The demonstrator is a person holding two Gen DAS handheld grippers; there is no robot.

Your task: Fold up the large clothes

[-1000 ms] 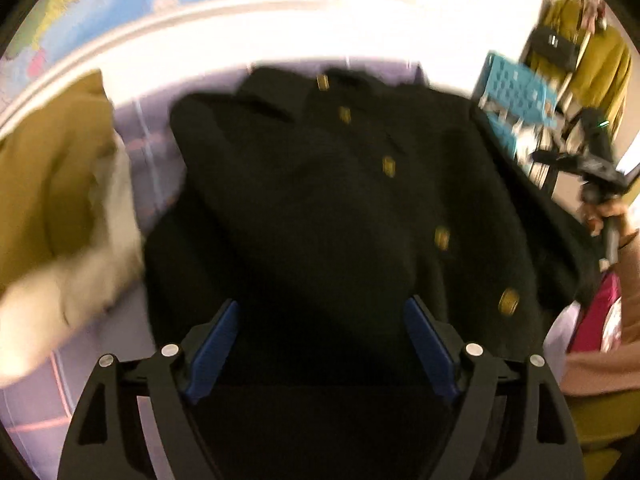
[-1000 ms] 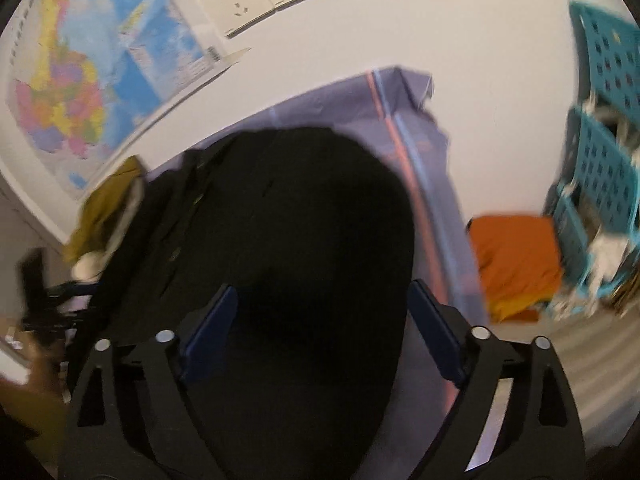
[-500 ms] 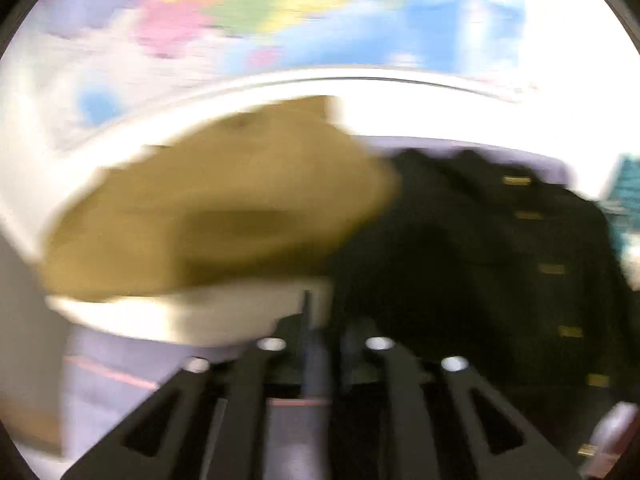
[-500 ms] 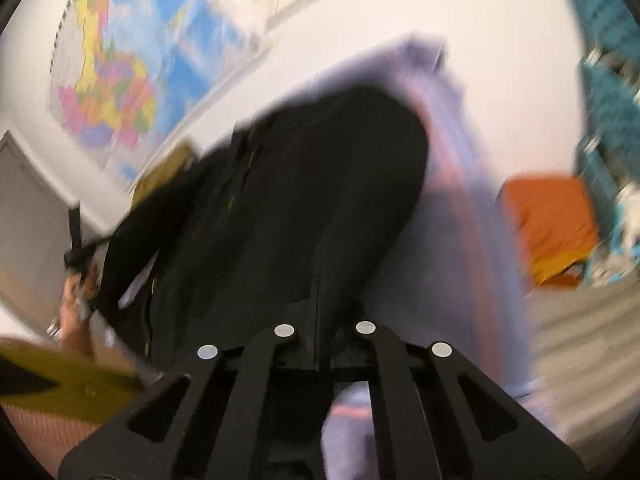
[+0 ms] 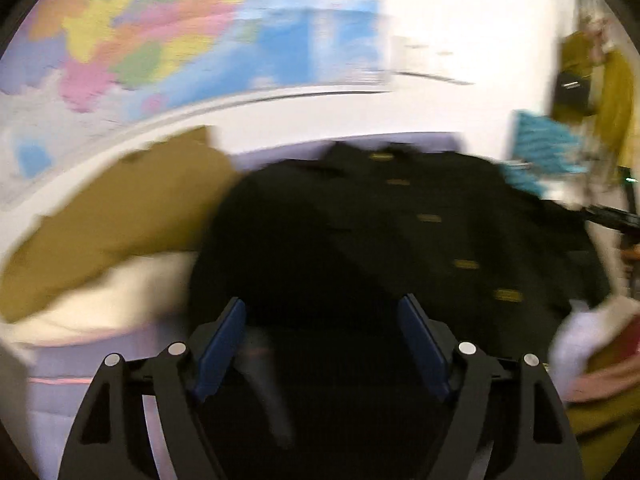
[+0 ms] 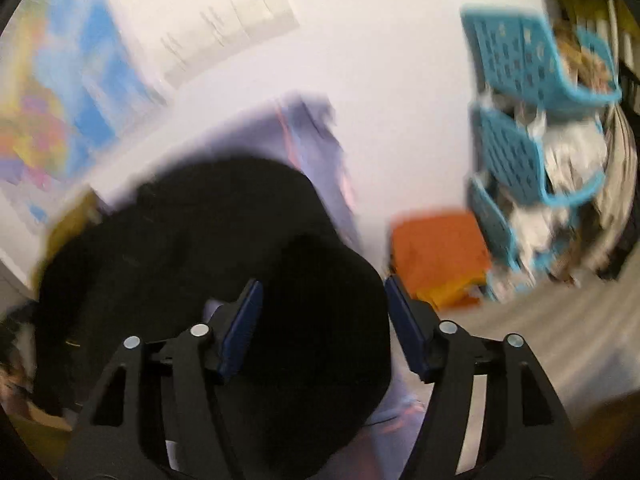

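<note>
Coat (image 5: 400,248): black, thick, soft, heavy-ish; prob. drapes, won't slip.
Hold: hem/sleeve edges, not buttons.
L gripper (image 5: 322,344): jaws just reopened, empty.
R gripper (image 6: 322,326): just reopened, astride sleeve, no pinch.

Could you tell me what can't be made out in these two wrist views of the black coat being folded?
- Left wrist view: motion blur smears the wall map and the black coat; its folds are unreadable.
- Right wrist view: the right gripper covers the coat's near edge; the blue baskets have blurred contents.
- Coat hem: cut off by both frames' lower edges.
</note>
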